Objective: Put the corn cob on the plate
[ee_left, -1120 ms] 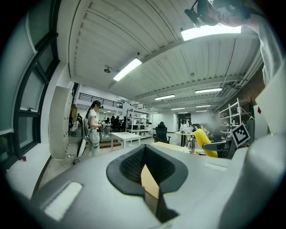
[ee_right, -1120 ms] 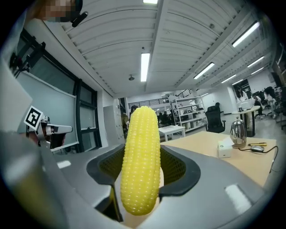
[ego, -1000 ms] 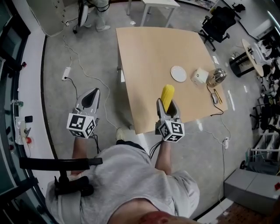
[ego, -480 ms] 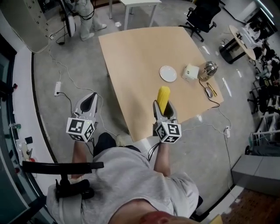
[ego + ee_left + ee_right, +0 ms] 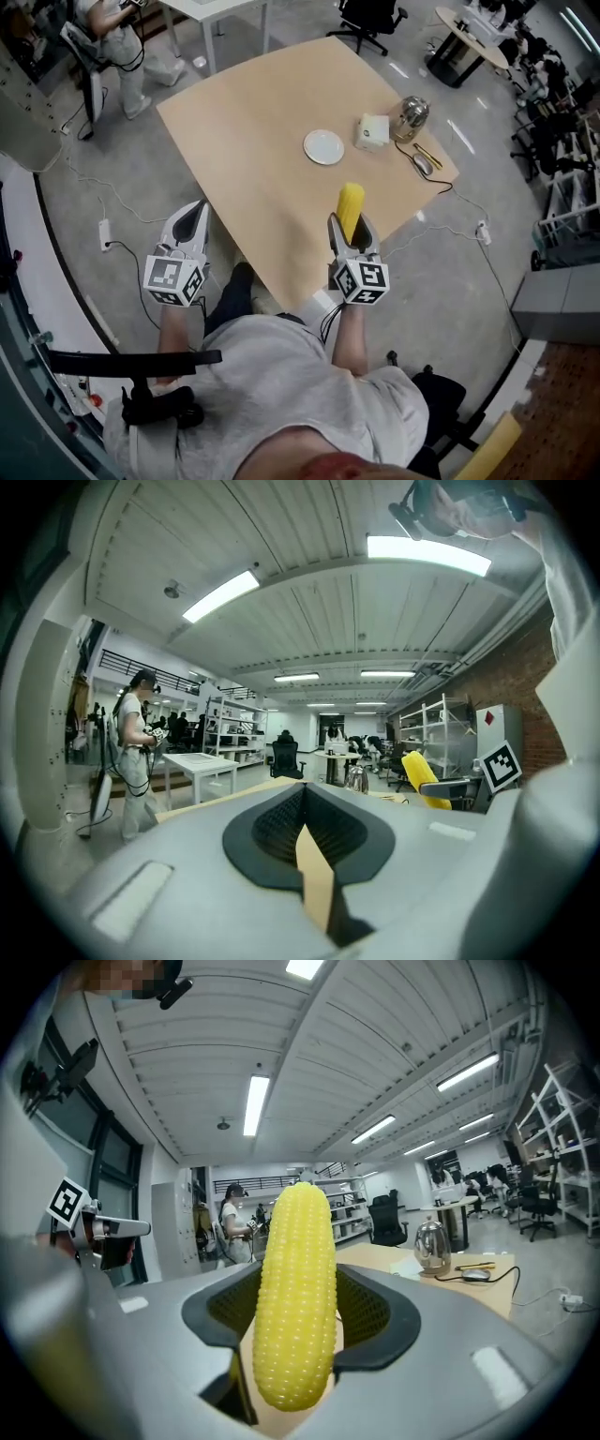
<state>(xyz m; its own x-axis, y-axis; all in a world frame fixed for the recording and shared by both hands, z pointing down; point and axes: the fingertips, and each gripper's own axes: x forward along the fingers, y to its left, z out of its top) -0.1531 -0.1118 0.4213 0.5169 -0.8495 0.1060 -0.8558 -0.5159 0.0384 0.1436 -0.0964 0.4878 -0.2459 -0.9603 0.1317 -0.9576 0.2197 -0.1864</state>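
Observation:
My right gripper (image 5: 350, 225) is shut on a yellow corn cob (image 5: 351, 201), which sticks out forward past the fingertips over the near part of the tan table (image 5: 253, 122). In the right gripper view the corn cob (image 5: 298, 1297) stands lengthwise between the black pads. The small white plate (image 5: 323, 147) lies on the table beyond the cob and slightly to its left, with nothing on it. My left gripper (image 5: 198, 206) hangs off the table's left edge over the floor, shut and holding nothing. The left gripper view shows its pads (image 5: 272, 822) pressed together and the corn cob (image 5: 419, 775) off to the right.
A white box (image 5: 374, 131), a metal kettle (image 5: 410, 114) and a mouse (image 5: 422, 164) with its cable sit near the table's right corner. Office chairs (image 5: 367, 13) stand beyond the table. A person (image 5: 117, 42) stands at the far left. Cables and a power strip (image 5: 103, 234) lie on the floor.
The head view has swung round: table and plate slid left, so the plate now lies up-left of the corn instead of up-right. Both grippers moved along; the corn stays gripped.

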